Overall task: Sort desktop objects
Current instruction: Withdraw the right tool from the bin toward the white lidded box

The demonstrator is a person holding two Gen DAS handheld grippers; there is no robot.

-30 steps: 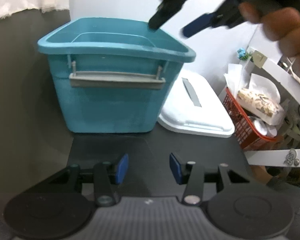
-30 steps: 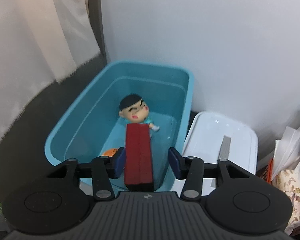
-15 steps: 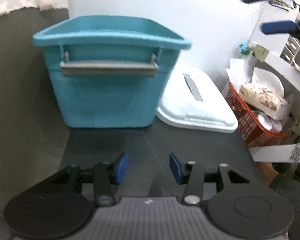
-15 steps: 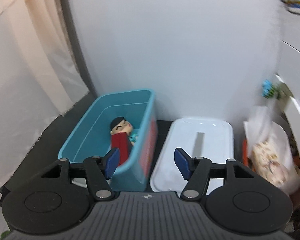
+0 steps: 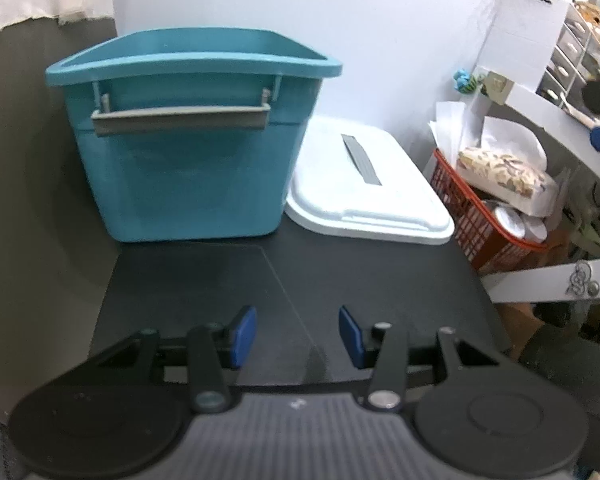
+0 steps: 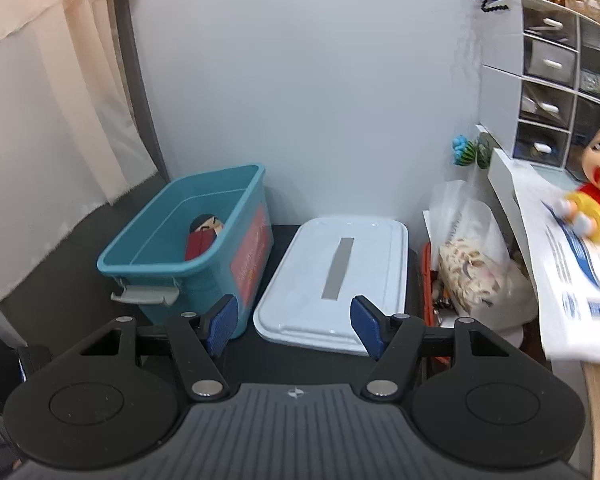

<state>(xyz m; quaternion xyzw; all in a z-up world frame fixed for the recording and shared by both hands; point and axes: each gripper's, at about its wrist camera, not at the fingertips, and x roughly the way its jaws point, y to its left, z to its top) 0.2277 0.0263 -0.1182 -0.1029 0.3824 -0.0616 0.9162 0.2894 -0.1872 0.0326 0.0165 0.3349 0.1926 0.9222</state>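
A teal storage bin [image 5: 188, 152] with a grey handle stands on the black surface; in the right wrist view the teal bin [image 6: 168, 256] holds a red box [image 6: 196, 242] leaning on a doll with black hair. My left gripper [image 5: 296, 334] hovers low in front of the bin, open and empty. My right gripper [image 6: 296, 330] is raised high and back from the bin, open and empty. A cartoon figure [image 6: 598, 184] in red with a yellow ring stands on papers on the desk at far right.
A white lid [image 5: 364, 188] lies flat right of the bin, the same white lid [image 6: 336, 276] below my right gripper. A red basket [image 5: 488, 220] with bagged items sits further right. A white drawer unit [image 6: 548, 80] stands on the desk; a curtain hangs left.
My right gripper let go of the red box into the bin, then rose and pulled back to the right. The left gripper stayed put, tilting slightly.
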